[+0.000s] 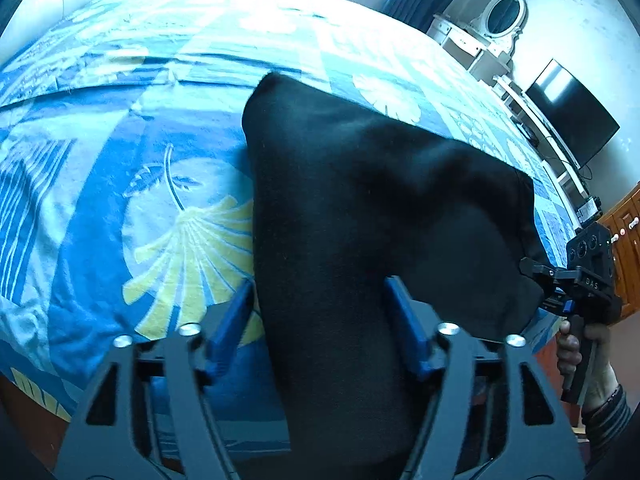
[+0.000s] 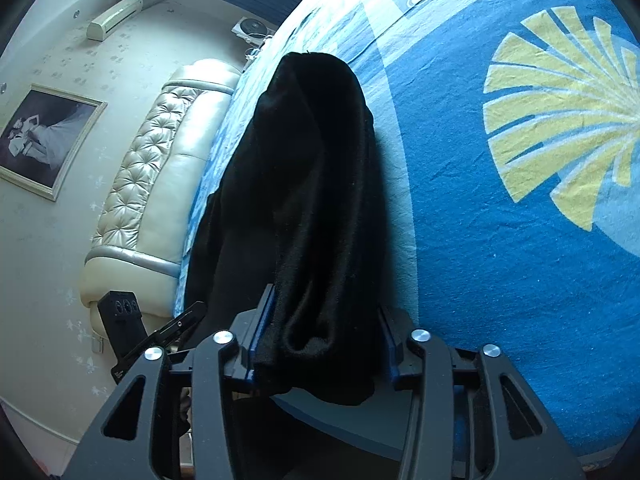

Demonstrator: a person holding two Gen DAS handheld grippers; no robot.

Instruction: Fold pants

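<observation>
Currently the pants [image 1: 360, 208] lie on the bed [image 1: 120, 184], long axis running away from both hands. Left hand-held gripper [image 1: 320, 320] stands wide around the near edge, not pinching; right hand-held gripper [image 2: 320, 340] straddles its end (pad contact unclear).

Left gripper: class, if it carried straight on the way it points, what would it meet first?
The black pants, already lying between the open fingers of the left gripper; beneath them, probably the blue bedspread, though depth is unclear.
</observation>
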